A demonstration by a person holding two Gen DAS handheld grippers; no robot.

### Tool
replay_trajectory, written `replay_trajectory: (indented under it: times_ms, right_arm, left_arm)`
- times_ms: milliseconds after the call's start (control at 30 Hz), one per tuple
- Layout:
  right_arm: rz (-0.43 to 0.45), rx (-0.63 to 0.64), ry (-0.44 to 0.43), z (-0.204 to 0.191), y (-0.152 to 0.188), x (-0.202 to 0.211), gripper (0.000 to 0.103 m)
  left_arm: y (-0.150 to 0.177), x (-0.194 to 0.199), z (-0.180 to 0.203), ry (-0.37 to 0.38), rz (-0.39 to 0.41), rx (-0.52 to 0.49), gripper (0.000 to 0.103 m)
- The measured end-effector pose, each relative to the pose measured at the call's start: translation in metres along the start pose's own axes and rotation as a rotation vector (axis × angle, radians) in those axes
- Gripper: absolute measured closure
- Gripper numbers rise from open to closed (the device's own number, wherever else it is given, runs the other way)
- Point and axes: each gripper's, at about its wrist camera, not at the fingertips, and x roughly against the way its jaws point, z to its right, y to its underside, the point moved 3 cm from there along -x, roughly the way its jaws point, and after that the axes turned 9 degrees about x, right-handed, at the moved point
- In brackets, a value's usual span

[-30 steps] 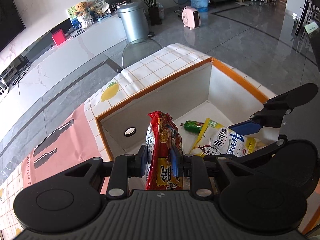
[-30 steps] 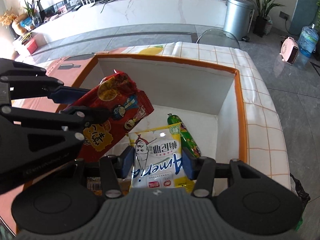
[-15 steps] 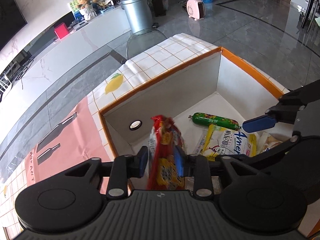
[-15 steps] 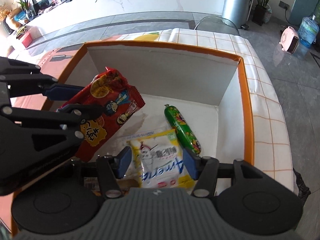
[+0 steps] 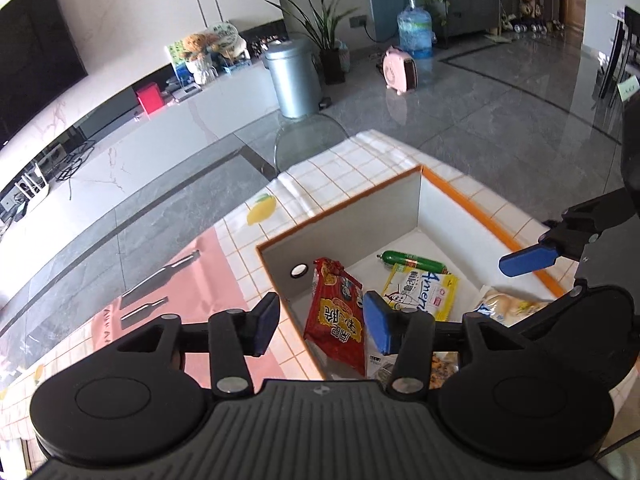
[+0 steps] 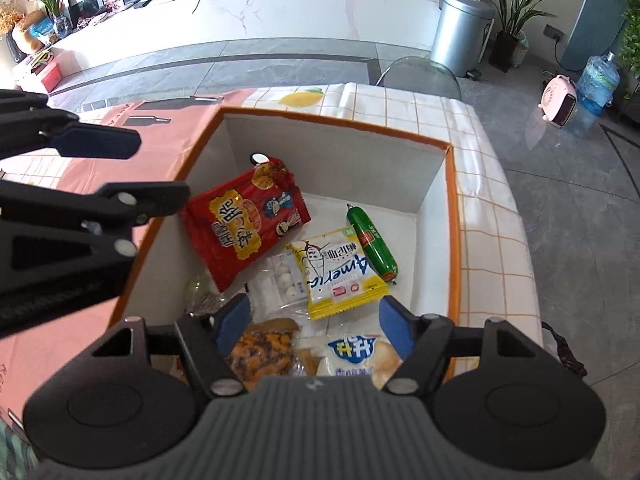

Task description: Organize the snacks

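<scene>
An orange-rimmed white box (image 6: 452, 184) (image 5: 420, 200) holds the snacks. A red snack bag (image 6: 240, 232) (image 5: 336, 320) leans against the box's left wall. Beside it lie a yellow-and-white packet (image 6: 336, 272) (image 5: 420, 288) and a green sausage (image 6: 372, 244) (image 5: 412, 258). Lower in the box are several other packets, among them a white-and-blue one (image 6: 356, 356). My left gripper (image 5: 320, 320) hovers above the box's left wall, jaws opening, with nothing gripped. My right gripper (image 6: 314, 326) hovers over the near packets, jaws opening and free of them.
The box stands on a table with a white checked cloth (image 6: 492, 216) and a pink cloth (image 5: 160, 280). Beyond the table edge are a clear chair back (image 5: 308, 136), a grey bin (image 5: 292, 80), a pink heater (image 5: 400, 70) and a water bottle (image 5: 414, 28).
Both grippers let go of their packets, opened wider and rose. The red bag dropped against the box's left wall; the yellow-and-white packet now lies flat on the box floor.
</scene>
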Motion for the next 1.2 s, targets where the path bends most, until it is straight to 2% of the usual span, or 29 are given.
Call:
replay_trajectory:
  times_ms: [167,333,600,700,767,833,1033,1200]
  right_arm:
    - [0.073,-0.011,-0.010,-0.016,0.007,0.052,0.030]
    - [0.171,-0.047,-0.001,-0.041,0.029,0.099,0.026]
    - [0.362,-0.045,0.092,-0.102,0.087,0.153,0.025]
    - [0.428,-0.057,0.106,-0.118,0.103,0.169,0.020]
    - [0.467,-0.063,0.103,-0.131,0.112,0.180,0.018]
    - [0.484,-0.058,0.090,-0.143,0.119,0.187,0.017]
    - [0.490,-0.084,0.071,-0.174,0.132,0.185,0.016]
    - [0.517,-0.128,0.103,-0.191,0.149,0.179,0.016]
  left_arm:
    - [0.007,0.057,-0.004,-0.024,0.071,0.009,0.037]
    - [0.034,0.112,-0.009,-0.044,0.155,0.039,0.030]
    - [0.087,0.171,-0.019,-0.116,0.279,0.118,0.030]
    - [0.101,0.191,-0.025,-0.134,0.340,0.163,0.029]
    - [0.111,0.198,-0.027,-0.161,0.367,0.180,0.021]
    - [0.122,0.199,-0.030,-0.185,0.369,0.192,0.018]
    - [0.155,0.193,-0.047,-0.236,0.329,0.314,0.018]
    - [0.176,0.191,-0.059,-0.278,0.316,0.358,0.017]
